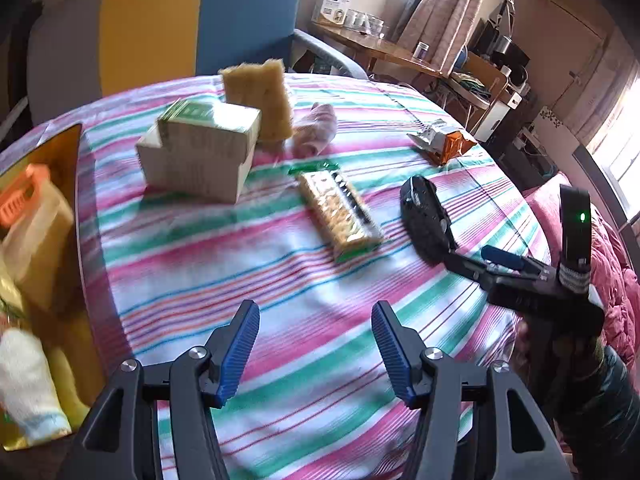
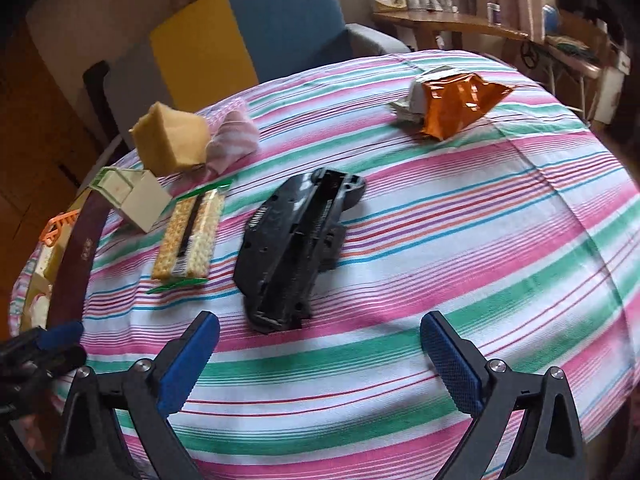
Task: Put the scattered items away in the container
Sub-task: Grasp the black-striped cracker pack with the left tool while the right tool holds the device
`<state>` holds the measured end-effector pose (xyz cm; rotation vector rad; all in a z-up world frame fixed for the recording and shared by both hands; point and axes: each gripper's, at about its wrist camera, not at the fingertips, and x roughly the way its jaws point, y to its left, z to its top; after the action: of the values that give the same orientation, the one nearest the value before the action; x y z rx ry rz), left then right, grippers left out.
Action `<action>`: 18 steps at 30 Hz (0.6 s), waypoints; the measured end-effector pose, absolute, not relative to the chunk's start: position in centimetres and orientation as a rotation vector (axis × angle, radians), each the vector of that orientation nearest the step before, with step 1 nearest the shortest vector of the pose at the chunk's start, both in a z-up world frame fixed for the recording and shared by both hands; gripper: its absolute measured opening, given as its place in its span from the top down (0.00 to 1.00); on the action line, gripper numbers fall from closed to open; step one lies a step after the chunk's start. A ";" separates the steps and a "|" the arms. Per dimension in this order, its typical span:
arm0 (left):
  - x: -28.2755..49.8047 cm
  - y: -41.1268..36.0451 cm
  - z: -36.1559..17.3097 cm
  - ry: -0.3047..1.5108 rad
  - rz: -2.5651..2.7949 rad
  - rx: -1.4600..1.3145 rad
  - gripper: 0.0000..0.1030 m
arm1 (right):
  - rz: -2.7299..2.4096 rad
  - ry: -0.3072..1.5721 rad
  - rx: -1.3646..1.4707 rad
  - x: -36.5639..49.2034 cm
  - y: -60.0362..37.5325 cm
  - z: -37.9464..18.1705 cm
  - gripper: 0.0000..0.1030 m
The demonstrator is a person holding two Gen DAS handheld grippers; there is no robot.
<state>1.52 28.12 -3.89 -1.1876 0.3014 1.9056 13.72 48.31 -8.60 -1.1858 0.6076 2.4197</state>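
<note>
On the striped tablecloth (image 1: 300, 344) lie a cracker packet (image 1: 340, 212), a black plastic part (image 1: 424, 216), a green-and-white carton (image 1: 200, 152), a yellow sponge (image 1: 260, 96), a pink cloth (image 1: 316, 128) and an orange snack bag (image 1: 444, 142). The gold-lined container (image 1: 74, 148) at the left edge holds an orange clip and several soft items. My left gripper (image 1: 316, 320) hovers open over bare cloth. My right gripper (image 2: 320, 328) stands wide open just short of the black part (image 2: 296, 248), with nothing between its fingers.
A blue and yellow armchair (image 1: 192, 20) stands behind the table. A wooden side table (image 2: 448, 26) with boxes and jars is at the back right. A pink quilt (image 1: 612, 280) lies beyond the table's right edge.
</note>
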 end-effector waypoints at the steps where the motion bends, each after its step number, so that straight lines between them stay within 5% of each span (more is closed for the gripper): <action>1: 1.3 29.3 -3.6 0.315 1.902 -1.180 0.42 | 2.424 0.580 -1.184 13.9 48.3 -8.8 0.01; 7: -0.8 34.8 -4.7 0.390 1.905 -1.248 0.42 | 2.435 0.336 -1.206 13.3 46.3 -9.8 0.00; 18: -4.2 39.7 -7.5 0.454 1.972 -1.400 0.42 | 2.453 0.307 -1.214 13.0 46.6 -10.0 0.00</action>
<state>-4.15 39.71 -7.46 -1.3998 0.4536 1.9715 12.99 46.56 -10.00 -1.2140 0.3069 2.4526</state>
